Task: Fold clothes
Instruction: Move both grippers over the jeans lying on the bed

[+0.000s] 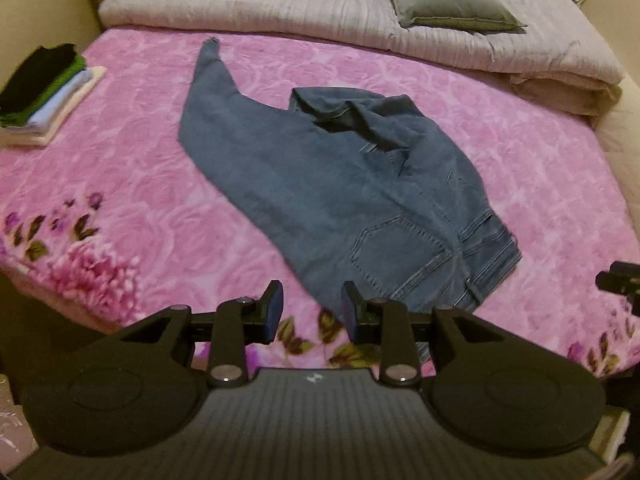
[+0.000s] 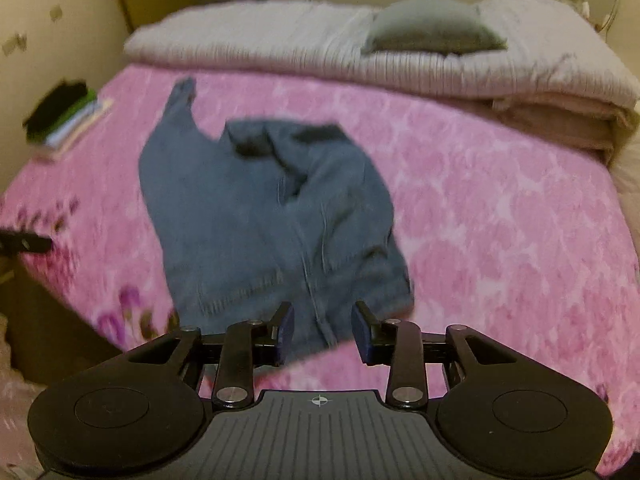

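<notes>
A pair of blue jeans [image 1: 320,184] lies crumpled on the pink floral blanket [image 1: 120,168], waistband and back pocket near me, one leg stretching to the far left, the other folded back over the seat. My left gripper [image 1: 312,316] is open and empty, held above the near edge of the bed just left of the waistband. In the right wrist view the jeans [image 2: 256,216] are blurred. My right gripper [image 2: 323,334] is open and empty, hovering over the near end of the jeans. Its tip shows at the right edge of the left wrist view [image 1: 620,280].
A stack of folded clothes [image 1: 44,92], black on top, sits at the bed's far left corner. A rolled beige duvet [image 1: 320,12] with a grey pillow [image 1: 448,4] lies along the head of the bed. Walls stand close on the left.
</notes>
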Demonstrator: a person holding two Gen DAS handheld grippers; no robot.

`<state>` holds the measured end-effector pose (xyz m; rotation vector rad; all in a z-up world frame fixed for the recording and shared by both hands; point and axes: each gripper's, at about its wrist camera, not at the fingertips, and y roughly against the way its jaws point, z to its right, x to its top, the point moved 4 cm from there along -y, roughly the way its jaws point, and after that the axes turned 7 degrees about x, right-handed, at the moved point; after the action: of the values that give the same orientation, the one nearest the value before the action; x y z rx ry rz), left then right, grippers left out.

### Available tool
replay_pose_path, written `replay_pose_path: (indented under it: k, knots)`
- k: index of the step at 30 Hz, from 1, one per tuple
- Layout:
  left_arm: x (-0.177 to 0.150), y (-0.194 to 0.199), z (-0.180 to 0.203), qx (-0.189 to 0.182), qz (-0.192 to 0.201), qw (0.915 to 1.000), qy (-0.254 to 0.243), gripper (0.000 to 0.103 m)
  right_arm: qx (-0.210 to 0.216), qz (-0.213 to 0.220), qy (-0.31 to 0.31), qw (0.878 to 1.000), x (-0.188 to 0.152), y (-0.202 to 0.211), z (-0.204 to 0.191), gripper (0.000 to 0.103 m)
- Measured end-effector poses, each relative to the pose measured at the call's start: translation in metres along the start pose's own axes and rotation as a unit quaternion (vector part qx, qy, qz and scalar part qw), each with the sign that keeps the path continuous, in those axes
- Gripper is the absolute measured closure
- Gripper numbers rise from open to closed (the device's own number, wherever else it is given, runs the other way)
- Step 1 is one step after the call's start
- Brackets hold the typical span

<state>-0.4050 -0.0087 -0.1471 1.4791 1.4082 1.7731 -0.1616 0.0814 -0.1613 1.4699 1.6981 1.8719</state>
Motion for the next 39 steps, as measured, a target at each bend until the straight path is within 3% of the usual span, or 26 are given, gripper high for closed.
replay_pose_path:
  k: [3,10,20,30,39]
  knots:
    - [-0.026,0.011,0.002,0.029,0.001,0.9996,-0.007,0.076,0.006,-0.018,0.013,1.000,-0.013,-0.005,-0.005,0.067]
    - [-0.054,0.021,0.008,0.053,0.002,0.9981,-0.032,0.074,0.039,-0.049,0.034,0.997,-0.054,-0.003,-0.030,0.066]
    - [-0.063,0.036,0.009,0.068,0.011,0.9968,-0.042,0.072,0.041,-0.048,0.042,0.997,-0.077,0.009,-0.033,0.065]
    - [-0.033,0.024,-0.020,0.073,0.029,0.9961,-0.041,0.071,0.031,-0.026,0.030,0.999,-0.050,0.001,-0.040,0.065]
    - [0.030,-0.036,-0.071,0.038,0.034,0.9951,-0.085,0.070,-0.027,0.003,-0.026,0.999,-0.012,-0.017,-0.037,0.065]
